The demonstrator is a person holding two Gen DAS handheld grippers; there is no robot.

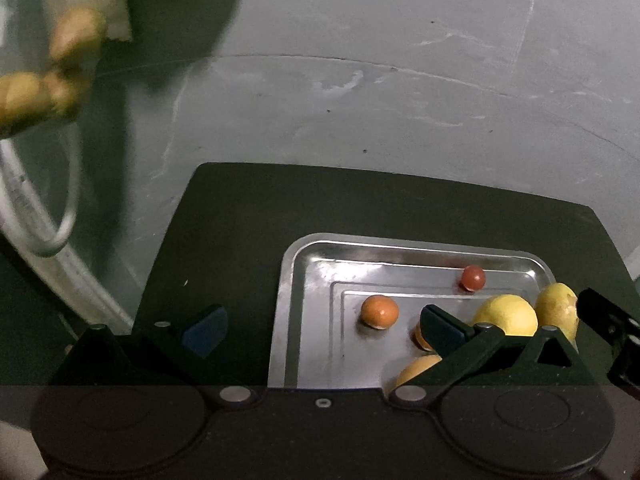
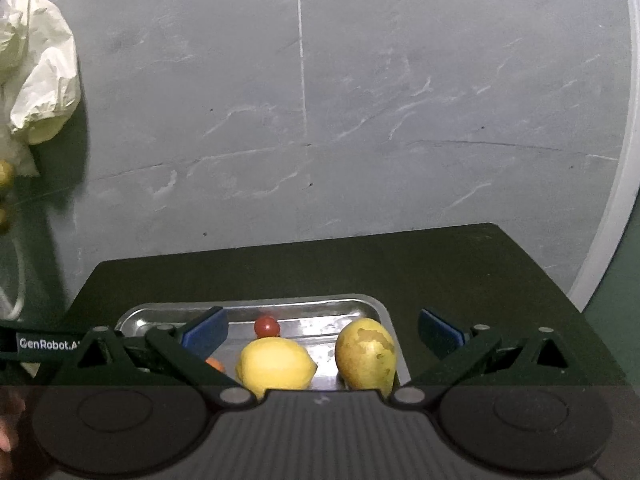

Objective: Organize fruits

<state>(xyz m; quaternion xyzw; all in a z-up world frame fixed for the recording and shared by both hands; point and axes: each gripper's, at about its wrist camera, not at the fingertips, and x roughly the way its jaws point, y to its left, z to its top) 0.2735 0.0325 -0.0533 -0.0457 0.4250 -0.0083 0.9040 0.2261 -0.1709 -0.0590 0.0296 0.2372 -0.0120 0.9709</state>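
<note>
The left gripper (image 1: 322, 330) hangs with its two blue-padded fingers spread wide apart and nothing between them. Its left fingertip (image 1: 206, 330) and right fingertip (image 1: 440, 330) sit level with each other, pointing to the far side. The right gripper (image 2: 322, 330) is likewise parted wide and holds nothing, fingers level and pointing far. At that view's near left edge, part of a hand (image 2: 6, 430) shows.

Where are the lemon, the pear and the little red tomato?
lemon (image 2: 276, 362): right wrist view, middle of its yellow skin.
pear (image 2: 366, 354): right wrist view, its speckled belly.
red tomato (image 2: 267, 326): right wrist view, its centre.
</note>
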